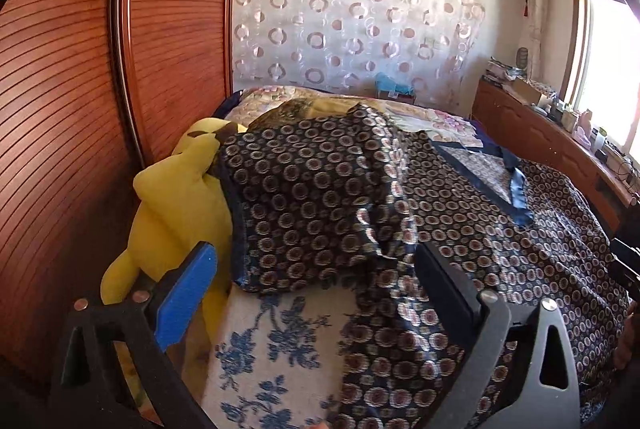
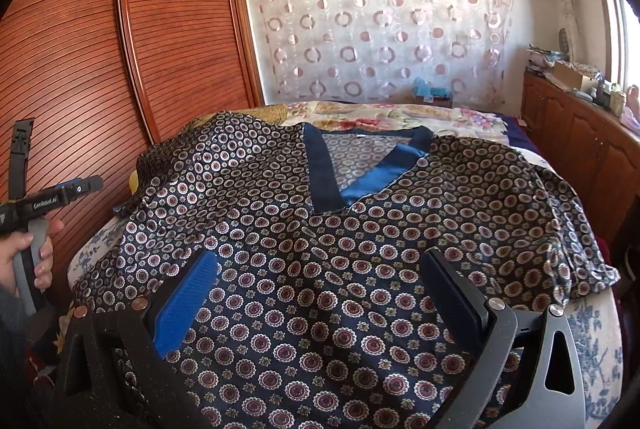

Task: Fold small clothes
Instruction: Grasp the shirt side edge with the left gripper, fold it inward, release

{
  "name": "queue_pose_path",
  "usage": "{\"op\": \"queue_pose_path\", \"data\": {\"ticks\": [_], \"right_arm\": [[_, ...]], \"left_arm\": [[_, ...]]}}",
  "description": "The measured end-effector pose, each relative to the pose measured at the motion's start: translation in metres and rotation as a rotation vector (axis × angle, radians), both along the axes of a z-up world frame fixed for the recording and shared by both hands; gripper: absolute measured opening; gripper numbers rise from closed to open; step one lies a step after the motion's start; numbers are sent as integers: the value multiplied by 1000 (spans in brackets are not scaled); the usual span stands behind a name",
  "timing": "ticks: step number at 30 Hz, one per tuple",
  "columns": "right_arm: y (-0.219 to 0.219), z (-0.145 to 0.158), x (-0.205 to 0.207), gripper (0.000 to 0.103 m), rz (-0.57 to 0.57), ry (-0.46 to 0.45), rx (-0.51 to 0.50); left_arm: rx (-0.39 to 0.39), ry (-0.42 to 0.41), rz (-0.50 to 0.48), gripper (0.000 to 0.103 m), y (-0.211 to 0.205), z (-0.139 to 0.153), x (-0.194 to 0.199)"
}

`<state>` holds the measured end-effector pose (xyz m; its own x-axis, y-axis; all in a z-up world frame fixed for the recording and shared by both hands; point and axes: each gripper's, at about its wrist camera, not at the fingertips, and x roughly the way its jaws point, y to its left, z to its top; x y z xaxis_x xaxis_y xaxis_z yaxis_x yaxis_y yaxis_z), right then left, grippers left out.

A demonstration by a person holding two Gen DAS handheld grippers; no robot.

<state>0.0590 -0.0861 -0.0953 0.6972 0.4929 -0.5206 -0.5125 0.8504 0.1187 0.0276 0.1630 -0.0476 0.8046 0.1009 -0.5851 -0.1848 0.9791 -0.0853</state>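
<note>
**On the bed: patterned shirt spread out, both grippers wide**

Across the bed [image 2: 592, 329] in front of you lies the dark shirt [image 2: 320, 269] printed with small round medallions, front side up, its blue V-neck collar [image 2: 360, 181] pointing away from you toward the curtain [image 2: 380, 29]. It covers most of the floral bedsheet [image 1: 272, 357], which shows white and blue at the near edges.

Your right hand-held gripper [image 2: 320, 293] hangs over the lower middle of the shirt with its jaws spread wide; nothing sits between the blue pad and the black pad, and whether they touch the cloth cannot be told.

Your left hand-held gripper [image 1: 316, 293] is at the shirt's left side, jaws likewise wide apart. Between and just beyond its fingers the sleeve [image 1: 312, 197] lies bunched and folded over on itself, one crumpled fold reaching close to the black finger. Nothing is pinched. From the right wrist view you can see your left hand [image 2: 24, 261] wrapped around that gripper's handle, off the bed's left edge.

Just left of the sleeve, a yellow plush toy [image 1: 176, 189] is wedged between the bed and the slatted wooden wardrobe [image 1: 60, 109]. Along the right wall runs a wooden cabinet [image 2: 580, 149] with clutter on top, below a bright window [image 1: 608, 69].
</note>
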Motion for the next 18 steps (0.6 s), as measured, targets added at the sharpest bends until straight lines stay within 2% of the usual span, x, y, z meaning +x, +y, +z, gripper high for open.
{"op": "queue_pose_path", "data": {"ticks": [4,10,13,16,18], "right_arm": [[3,-4,5,101,23,16,-2],[7,-7,3,101,55,29,4],[12,-6,7,101,74,28,-15],[16,-1,13,101,108,32,-19],[21,1,18,101,126,35,-17]], "left_arm": [[-9,47,-10,86,14,-9,14],[-53,199,-1,77,38,-40,45],[-60,249,2,69,44,-51,54],[-92,297,-11,62,50,-61,59],[-126,302,-24,62,53,-63,60]]}}
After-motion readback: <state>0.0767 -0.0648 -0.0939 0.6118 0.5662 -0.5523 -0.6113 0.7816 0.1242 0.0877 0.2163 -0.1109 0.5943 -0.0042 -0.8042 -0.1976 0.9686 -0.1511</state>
